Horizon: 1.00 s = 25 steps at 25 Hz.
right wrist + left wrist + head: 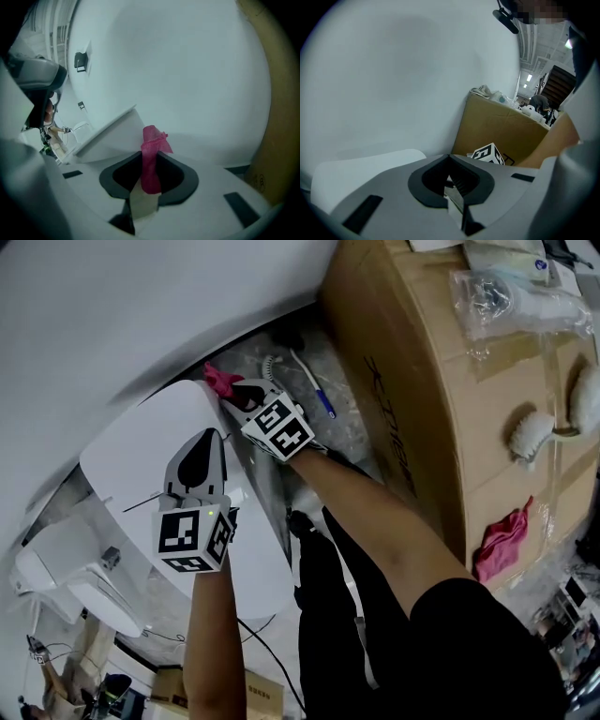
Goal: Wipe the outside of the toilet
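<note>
At the far corner of the toilet (131, 451), where its white top meets the wall (112, 306), the right gripper (232, 397) holds a pink cloth (219, 381). Its jaws are clamped on the lower part of the fabric, so only a short tuft stands beyond the tips. The left gripper (202, 451) hangs over the middle of the toilet's top with its jaws brought together and nothing between them.

The main risk, as I judge it, is that short tuft. With so little cloth past the jaws, a firm stroke could bring the hard tips against the toilet's surface instead of the fabric, or drag the cloth out of the grip. The corner is also tight: the wall is behind the toilet and a cardboard box (412, 362) stands near its right side, so a wide sweep could knock the gripper against either. The left gripper, so close above the top, could also get in the way of the stroke.

The toilet looks smooth, white and glossy, with a flat top and rounded edges. No stain shows on the top, and the sides below it are mostly hidden.
</note>
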Motion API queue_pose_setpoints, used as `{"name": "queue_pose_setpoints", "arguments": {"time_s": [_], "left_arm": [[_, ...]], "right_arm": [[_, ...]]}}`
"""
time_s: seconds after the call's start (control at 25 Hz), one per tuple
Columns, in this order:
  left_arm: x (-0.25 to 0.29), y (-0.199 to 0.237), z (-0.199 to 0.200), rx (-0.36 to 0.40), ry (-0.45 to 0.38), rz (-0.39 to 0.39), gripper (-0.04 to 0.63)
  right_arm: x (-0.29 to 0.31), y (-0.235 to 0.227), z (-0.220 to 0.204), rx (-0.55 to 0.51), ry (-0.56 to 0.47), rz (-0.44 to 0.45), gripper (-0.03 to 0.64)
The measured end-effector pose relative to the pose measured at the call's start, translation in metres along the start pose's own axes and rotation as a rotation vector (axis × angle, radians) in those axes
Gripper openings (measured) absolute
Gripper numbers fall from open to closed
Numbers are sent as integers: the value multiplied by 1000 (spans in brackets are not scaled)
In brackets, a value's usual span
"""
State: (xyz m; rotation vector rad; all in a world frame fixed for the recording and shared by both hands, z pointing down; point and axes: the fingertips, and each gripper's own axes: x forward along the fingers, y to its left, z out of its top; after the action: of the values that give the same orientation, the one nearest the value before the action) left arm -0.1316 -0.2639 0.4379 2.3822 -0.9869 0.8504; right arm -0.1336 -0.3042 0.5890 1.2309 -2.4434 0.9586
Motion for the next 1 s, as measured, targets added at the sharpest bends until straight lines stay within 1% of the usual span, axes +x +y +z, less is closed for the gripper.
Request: {"name": "queue_pose_setpoints", "arguments": {"time_s": [0.16, 0.28, 0.4, 0.6, 0.72, 0.84, 1.0], "left_arm": [[-9, -4, -10, -7, 5, -6, 15], [-19, -13, -19, 2, 15, -24, 15], [-32, -21, -28, 15, 22, -44, 15], [-52, -33, -46, 0, 24, -66, 15], [-67, -46, -55, 0, 17, -89, 15], [-80, -60, -65, 18, 15, -118, 15], [-95, -73, -87, 43, 35, -146, 15]], "right_arm": [[-10, 10, -13, 23, 20, 44, 110], [-22, 24, -28, 22, 41, 57, 110], [-36, 39, -41, 31, 41, 68, 109], [-62, 68, -62, 37, 38, 83, 107], [-78, 86, -82, 46, 44, 99, 107], [-93, 104, -106, 66, 41, 100, 107], [-110, 125, -135, 90, 33, 90, 106]]}}
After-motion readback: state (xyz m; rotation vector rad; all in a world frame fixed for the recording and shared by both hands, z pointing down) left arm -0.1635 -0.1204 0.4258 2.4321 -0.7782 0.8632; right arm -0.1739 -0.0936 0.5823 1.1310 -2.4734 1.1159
